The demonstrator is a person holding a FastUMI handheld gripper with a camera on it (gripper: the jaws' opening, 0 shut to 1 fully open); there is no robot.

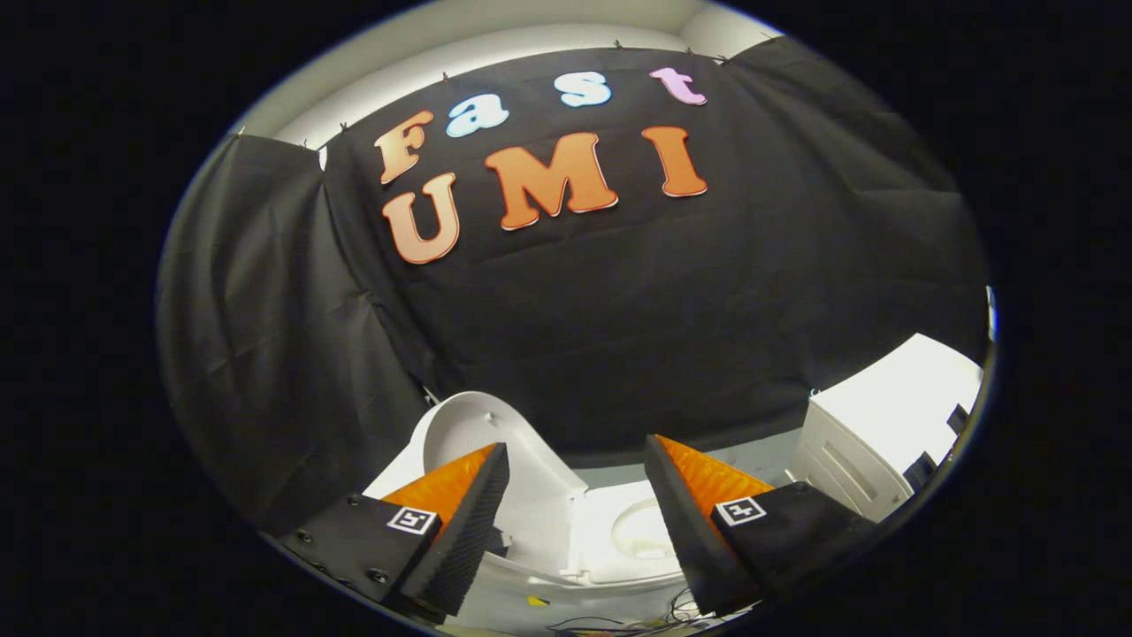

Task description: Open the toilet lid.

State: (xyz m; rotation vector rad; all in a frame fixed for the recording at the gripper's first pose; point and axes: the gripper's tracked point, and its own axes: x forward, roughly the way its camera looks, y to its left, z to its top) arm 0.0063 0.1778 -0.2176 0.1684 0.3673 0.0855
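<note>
The white toilet stands below and beyond my fingers. Its lid is raised upright, leaning back toward the black cloth wall, behind my left finger. The white seat with its oval opening lies flat in the gap between the fingers. My gripper is open, held above the toilet, with nothing between its fingers and touching nothing.
A white cabinet with drawer fronts stands to the right of the toilet, beyond my right finger. Loose cables lie on the pale floor beneath the fingers. Black cloth closes the booth at the back and left.
</note>
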